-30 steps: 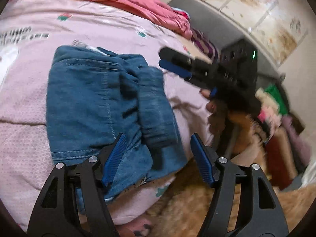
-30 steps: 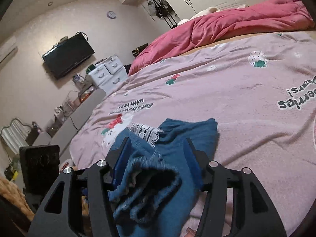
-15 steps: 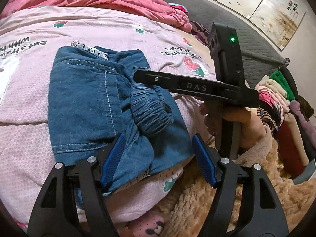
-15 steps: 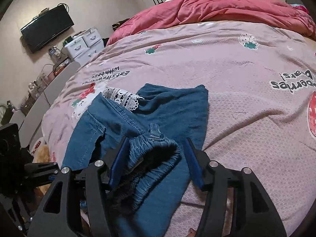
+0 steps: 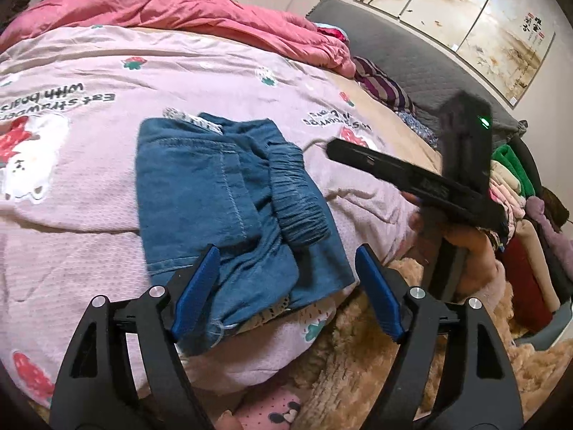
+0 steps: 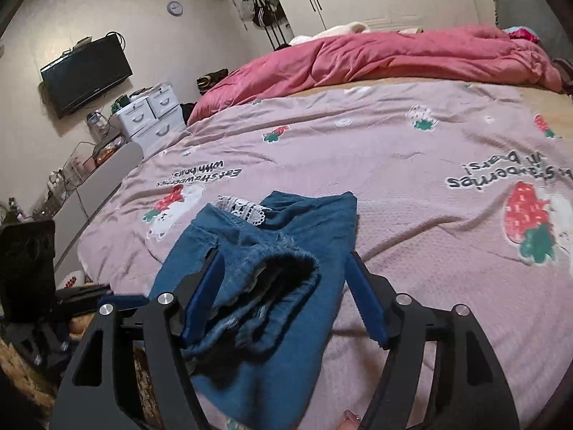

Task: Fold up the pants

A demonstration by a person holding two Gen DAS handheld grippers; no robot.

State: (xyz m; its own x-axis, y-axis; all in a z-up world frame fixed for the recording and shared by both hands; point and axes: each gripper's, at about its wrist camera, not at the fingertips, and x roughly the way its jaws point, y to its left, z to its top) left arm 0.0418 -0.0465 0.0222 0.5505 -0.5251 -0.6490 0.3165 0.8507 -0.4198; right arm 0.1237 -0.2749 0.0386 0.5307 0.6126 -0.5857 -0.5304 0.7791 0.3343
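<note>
On the near edge of the bed (image 6: 412,165) lie the folded denim pants (image 5: 229,208), elastic waistband rolled on top. Left tongs (image 5: 286,286) and right tongs (image 6: 283,297) both opening, pads clear of the cloth, holding nothing. Best to draw both back level, without snagging the waistband, then press the bundle flat.

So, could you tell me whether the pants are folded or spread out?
Folded: the pants lie in a compact layered bundle on the bedspread.
</note>
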